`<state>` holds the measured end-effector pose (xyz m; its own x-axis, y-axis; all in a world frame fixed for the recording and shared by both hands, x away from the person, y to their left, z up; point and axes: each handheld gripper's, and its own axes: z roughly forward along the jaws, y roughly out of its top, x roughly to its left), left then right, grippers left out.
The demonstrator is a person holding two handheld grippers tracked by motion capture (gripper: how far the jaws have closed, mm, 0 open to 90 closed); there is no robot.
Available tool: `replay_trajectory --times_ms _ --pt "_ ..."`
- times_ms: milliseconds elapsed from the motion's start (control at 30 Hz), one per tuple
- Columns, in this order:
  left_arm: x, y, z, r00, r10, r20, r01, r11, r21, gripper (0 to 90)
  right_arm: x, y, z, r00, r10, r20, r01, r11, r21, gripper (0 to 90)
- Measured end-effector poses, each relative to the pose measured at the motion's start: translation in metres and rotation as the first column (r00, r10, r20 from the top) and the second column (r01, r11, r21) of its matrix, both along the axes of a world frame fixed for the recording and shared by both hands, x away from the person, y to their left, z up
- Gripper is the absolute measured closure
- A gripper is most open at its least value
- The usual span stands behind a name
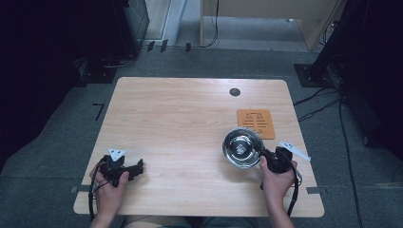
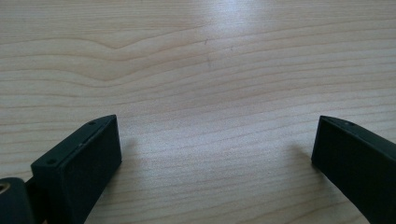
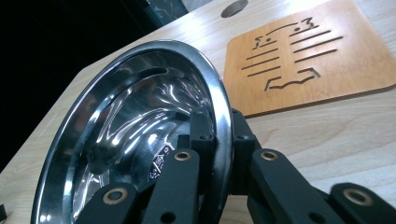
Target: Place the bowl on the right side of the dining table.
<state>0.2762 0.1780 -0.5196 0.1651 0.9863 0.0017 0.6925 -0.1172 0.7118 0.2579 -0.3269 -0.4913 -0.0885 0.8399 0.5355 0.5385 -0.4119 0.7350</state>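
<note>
Steel bowl (image 1: 242, 147) gripped at its near right rim by the right tongs (image 1: 267, 156), on the right half of the wooden tabletop (image 1: 190, 123), touching or overlapping the near left corner of an orange wooden trivet (image 1: 256, 123). Right hand (image 1: 275, 178) reaching in from the bottom edge, forearm angled forward. Left hand (image 1: 111, 190) low near the front left corner, left tongs (image 1: 138, 167) pointing right, released and spread wide over bare wood (image 2: 210, 93). Seen close from the right gripper view: bowl (image 3: 126, 121) tilted, rim (image 3: 219, 98) clamped between one jaw inside and one outside, a small label at the bottom, otherwise nothing inside; trivet (image 3: 303, 51) cut with a slotted pattern. Round dark grommet hole (image 1: 235, 92) near the far edge.
</note>
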Motion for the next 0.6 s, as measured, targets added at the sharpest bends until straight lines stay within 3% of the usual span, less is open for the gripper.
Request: replay_trajectory --times_ms 600 --pt "0.000 0.000 0.000 1.0000 0.000 0.000 0.000 1.0000 0.000 1.2 0.001 -0.020 0.002 0.9985 -0.054 0.008 0.054 0.998 0.021 85.4"
